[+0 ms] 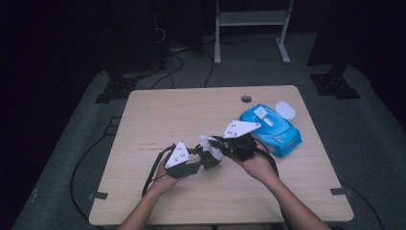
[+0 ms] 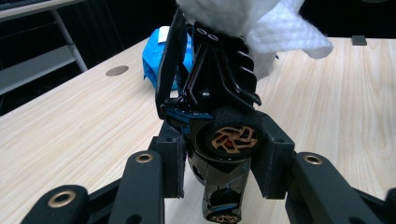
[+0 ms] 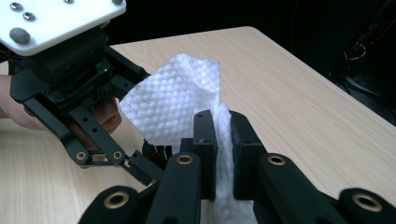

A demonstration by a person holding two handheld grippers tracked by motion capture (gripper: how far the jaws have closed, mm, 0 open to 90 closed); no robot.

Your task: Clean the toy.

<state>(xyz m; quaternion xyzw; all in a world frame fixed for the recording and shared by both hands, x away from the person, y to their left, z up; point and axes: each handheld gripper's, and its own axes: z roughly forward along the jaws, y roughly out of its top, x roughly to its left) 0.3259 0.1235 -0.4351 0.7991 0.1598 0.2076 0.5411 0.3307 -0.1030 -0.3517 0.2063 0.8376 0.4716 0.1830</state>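
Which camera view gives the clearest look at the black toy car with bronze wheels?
The left gripper view: the black toy car with bronze wheels sits close up, clamped between that gripper's pads. The high view shows it as a small dark shape; the right gripper view shows a sliver under the white wipe.

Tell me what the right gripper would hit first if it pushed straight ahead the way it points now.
Most likely the toy car clamped in the left gripper. The right gripper, shut on a white wipe, points at it from close by, with the wipe between them; exact depth is unclear.
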